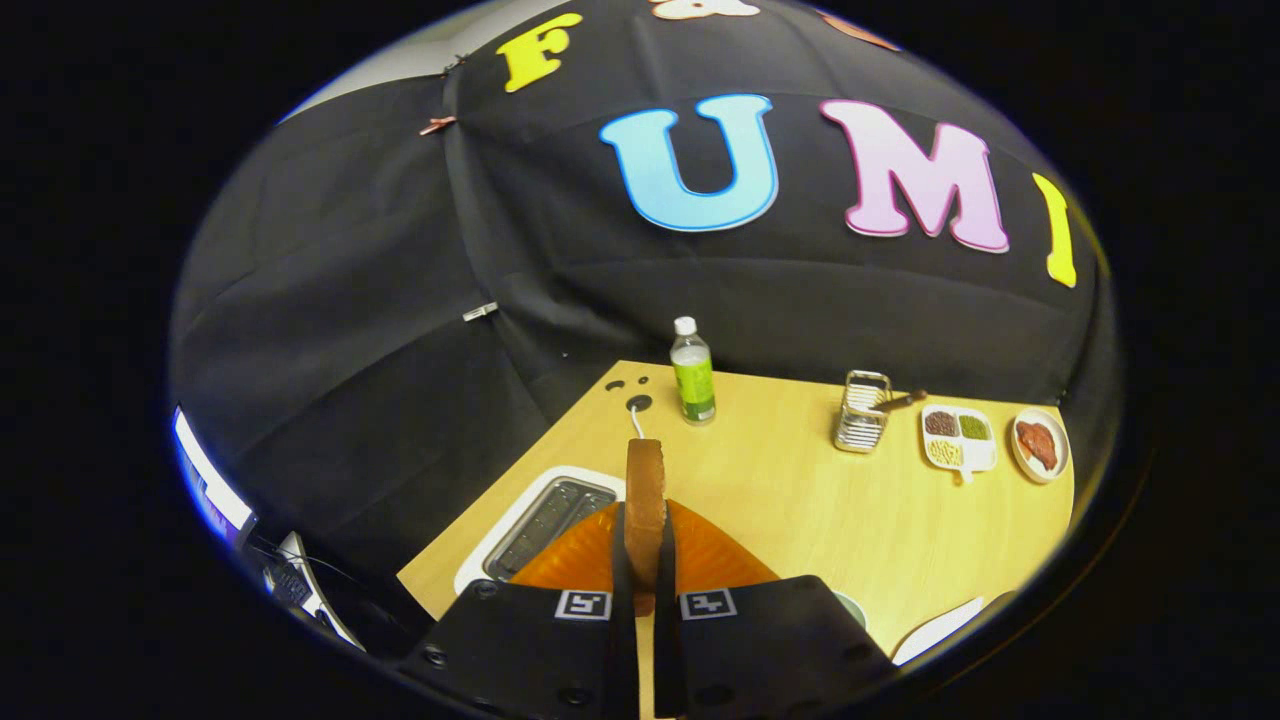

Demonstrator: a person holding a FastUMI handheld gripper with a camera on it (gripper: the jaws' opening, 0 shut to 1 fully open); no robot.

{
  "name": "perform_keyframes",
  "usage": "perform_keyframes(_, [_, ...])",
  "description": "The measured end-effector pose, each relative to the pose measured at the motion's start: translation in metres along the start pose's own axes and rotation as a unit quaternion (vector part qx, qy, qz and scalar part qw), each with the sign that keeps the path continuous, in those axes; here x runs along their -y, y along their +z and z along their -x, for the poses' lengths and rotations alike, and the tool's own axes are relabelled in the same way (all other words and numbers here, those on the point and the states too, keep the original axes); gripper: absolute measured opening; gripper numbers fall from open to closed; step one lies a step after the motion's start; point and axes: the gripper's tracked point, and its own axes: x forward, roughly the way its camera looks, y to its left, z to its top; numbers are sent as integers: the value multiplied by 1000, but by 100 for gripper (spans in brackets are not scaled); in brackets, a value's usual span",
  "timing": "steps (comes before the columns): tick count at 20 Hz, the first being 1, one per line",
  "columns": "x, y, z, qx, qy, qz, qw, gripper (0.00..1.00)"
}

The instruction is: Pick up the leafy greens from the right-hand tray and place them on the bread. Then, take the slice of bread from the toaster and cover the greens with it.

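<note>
claw (pixel 645 560) closed tight on the slice of bread (pixel 645 500), both fingers pressing its flat sides, slice standing on edge above the table (pixel 800 520). toaster (pixel 540 525) just left of the fingers at the table's left edge. farther back: bottle (pixel 692 372), wire rack (pixel 862 412), divided dish (pixel 958 438), small plate (pixel 1040 444) by the right edge.

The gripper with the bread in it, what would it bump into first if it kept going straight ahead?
Probably the water bottle. The gripper is shut on the bread slice, held edge-on between its fingers, and the bottle stands on the wooden table almost straight beyond it. Depth is unclear; it might pass over it and meet the black cloth wall.
</note>
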Motion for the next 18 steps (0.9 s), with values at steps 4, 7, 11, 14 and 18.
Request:
perform_keyframes(4, [32, -34, 8, -31, -8, -36, 999, 10])
perform_keyframes(7, [46, -73, 10, -62, -3, -59, 996, 10])
perform_keyframes(11, [64, -107, 9, -83, -16, -94, 992, 10])
perform_keyframes(14, [77, -127, 6, -85, -28, -109, 990, 10])
perform_keyframes(18, [96, -149, -1, -93, -42, -137, 985, 10])
